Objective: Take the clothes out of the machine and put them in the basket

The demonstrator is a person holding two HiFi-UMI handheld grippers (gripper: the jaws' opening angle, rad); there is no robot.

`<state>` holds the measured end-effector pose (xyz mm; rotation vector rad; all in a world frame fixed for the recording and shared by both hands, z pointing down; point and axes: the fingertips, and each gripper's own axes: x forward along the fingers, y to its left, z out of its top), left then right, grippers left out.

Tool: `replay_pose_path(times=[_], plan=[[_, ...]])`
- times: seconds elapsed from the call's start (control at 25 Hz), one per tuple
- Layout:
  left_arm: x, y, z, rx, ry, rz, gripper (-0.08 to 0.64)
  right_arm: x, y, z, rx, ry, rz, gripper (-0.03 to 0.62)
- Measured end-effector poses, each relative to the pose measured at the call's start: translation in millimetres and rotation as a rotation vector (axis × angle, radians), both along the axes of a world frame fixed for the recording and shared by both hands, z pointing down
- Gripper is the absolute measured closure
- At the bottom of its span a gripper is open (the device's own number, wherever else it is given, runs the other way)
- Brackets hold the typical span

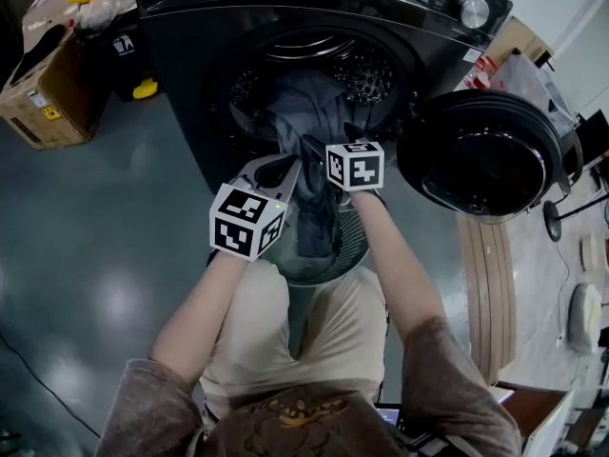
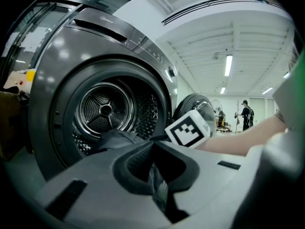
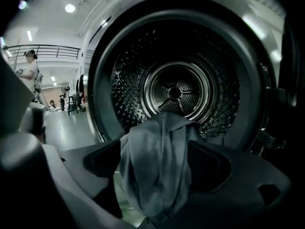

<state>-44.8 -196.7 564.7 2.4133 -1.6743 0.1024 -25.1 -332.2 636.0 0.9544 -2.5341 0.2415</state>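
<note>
The left gripper [image 2: 153, 152] pinches the grey garment [image 1: 314, 103], the right gripper [image 3: 159, 165] gapes loose around it; the trailing end, seemingly in the drum [image 1: 366, 69], may snag.

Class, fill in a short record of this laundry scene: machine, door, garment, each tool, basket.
machine: dark front-loader, drum opening facing the person
door: swung fully open, at the right in the head view
garment: grey cloth hanging out of the drum opening
left tool: jaws together, pinching a fold of the garment
right tool: jaws apart, garment draped between them, not pinched
basket: mesh, on the floor below the opening, under the hanging garment
</note>
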Motion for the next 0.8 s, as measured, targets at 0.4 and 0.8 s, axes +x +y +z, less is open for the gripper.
replay_pose_path(times=[0.4, 0.8], plan=[[-7, 4, -1, -0.008, 0.027, -0.001, 0.555, -20, -51, 57, -0.080, 0.148, 0.078, 0.132], [-10, 0, 4, -0.019, 0.019, 0.001, 0.555, -12, -35, 46, -0.102, 0.131, 0.071, 0.487]])
